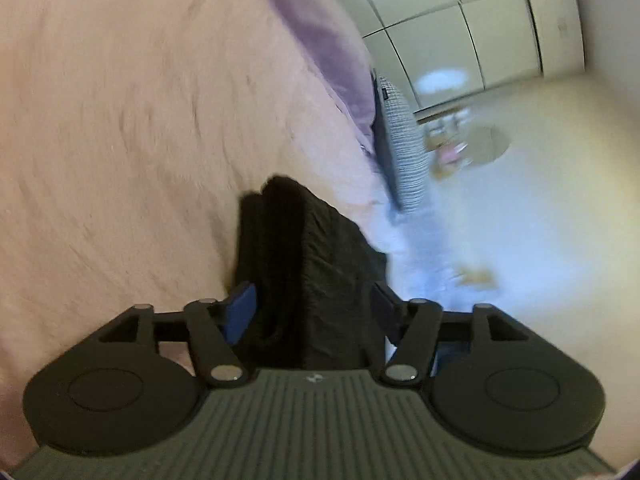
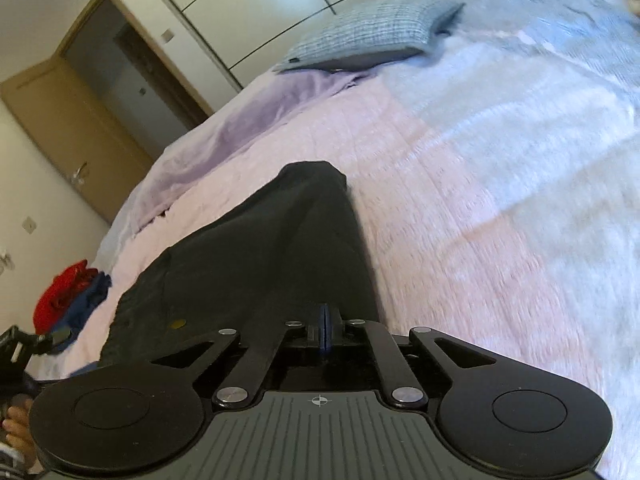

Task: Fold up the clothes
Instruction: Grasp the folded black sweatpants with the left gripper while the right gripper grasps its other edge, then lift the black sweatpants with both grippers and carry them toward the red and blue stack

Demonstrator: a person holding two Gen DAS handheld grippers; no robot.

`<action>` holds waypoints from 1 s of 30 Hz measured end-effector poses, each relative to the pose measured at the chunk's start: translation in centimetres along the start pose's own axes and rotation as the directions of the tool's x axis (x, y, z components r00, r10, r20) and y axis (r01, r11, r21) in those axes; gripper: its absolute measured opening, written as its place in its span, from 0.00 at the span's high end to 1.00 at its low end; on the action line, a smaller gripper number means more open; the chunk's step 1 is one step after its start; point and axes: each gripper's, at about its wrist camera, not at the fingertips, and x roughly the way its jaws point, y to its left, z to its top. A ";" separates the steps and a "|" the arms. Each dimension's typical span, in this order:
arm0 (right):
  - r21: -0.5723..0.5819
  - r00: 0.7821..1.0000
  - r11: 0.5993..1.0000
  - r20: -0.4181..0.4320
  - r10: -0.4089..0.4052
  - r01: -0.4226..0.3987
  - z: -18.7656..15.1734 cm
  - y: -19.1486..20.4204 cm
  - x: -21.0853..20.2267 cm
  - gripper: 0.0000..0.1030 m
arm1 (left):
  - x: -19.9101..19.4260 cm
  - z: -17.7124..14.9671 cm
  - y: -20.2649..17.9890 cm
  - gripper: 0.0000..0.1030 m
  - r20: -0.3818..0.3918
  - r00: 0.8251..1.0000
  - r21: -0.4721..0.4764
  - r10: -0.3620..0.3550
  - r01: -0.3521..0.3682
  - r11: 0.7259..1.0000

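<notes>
A black garment (image 2: 256,256) lies stretched over the pink bedspread (image 2: 460,208). My right gripper (image 2: 325,332) is shut on the garment's near edge; its blue pads are pressed together. In the left wrist view a thick folded bunch of the same black garment (image 1: 312,280) stands between the blue pads of my left gripper (image 1: 310,312), which is shut on it and holds it above the pink bedspread (image 1: 120,140). The view is tilted and blurred.
A checked pillow (image 2: 372,36) and a purple cloth (image 2: 256,112) lie at the head of the bed. Red and blue clothes (image 2: 68,300) are piled at the left edge. A door (image 2: 80,128) and wardrobe (image 2: 248,4) stand behind.
</notes>
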 end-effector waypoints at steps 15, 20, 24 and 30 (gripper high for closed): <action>0.040 1.000 0.999 0.013 0.004 -0.004 0.7 1.0 0.0 0.51 | 6.2 0.2 0.9 0.35 -0.133 0.990 0.042 0.051 -0.046 0.998; 0.060 1.000 0.998 0.015 0.000 -0.001 1.2 0.1 0.3 0.49 | 7.2 0.2 0.3 0.35 -0.149 0.986 0.070 0.074 -0.064 0.996; 0.106 1.000 0.994 0.003 0.012 -0.012 1.5 -1.1 0.8 0.48 | 7.2 0.2 0.3 0.42 -0.160 0.985 0.061 0.061 -0.052 0.997; 0.209 0.996 0.975 -0.015 0.085 -0.080 1.9 -3.1 1.9 0.41 | 7.6 0.5 0.6 0.44 -0.164 0.985 0.043 0.047 -0.041 0.998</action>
